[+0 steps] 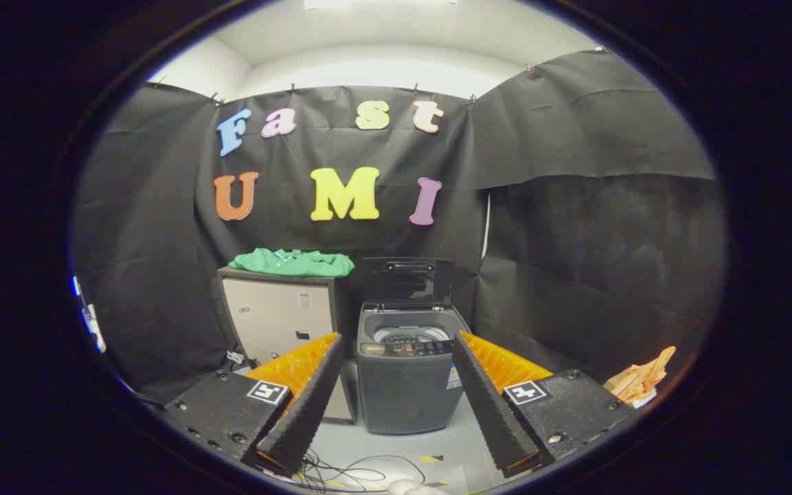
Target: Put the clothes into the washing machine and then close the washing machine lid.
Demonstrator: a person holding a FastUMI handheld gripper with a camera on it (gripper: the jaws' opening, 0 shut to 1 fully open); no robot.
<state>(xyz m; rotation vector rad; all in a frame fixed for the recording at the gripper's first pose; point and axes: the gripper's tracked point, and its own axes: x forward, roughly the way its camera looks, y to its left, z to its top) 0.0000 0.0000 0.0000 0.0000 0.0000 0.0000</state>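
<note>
**Tongs spread wide, facing an open washer with the clothes waiting on a cabinet**

The tongs (pixel 396 392) are released, their two fingers splayed apart with nothing between them. Straight ahead, seen through the gap between the fingers, stands a dark grey top-loading washing machine (pixel 406 385) on the pale floor (pixel 403 447). Its lid (pixel 408 280) is raised upright at the back, so the drum (pixel 412 334) is exposed; only its upper rim can be seen from this angle, and whether anything lies inside cannot be told.

Just beside the machine, beyond the left finger, is a beige cabinet (pixel 279 320). A folded green garment (pixel 293 262) lies on top of it, well apart from the tongs. Some orange cloth (pixel 640 381) sits off past the right finger, and loose cables (pixel 341 471) trail on the floor just below the fingers.

The step in hand appears to be reaching for the garment. To do it well, the tongs would likely need to rise to the cabinet top, stay spread until both fingers straddle a thick fold, then pinch deep enough that the fabric does not slip when carried over the drum.
</note>
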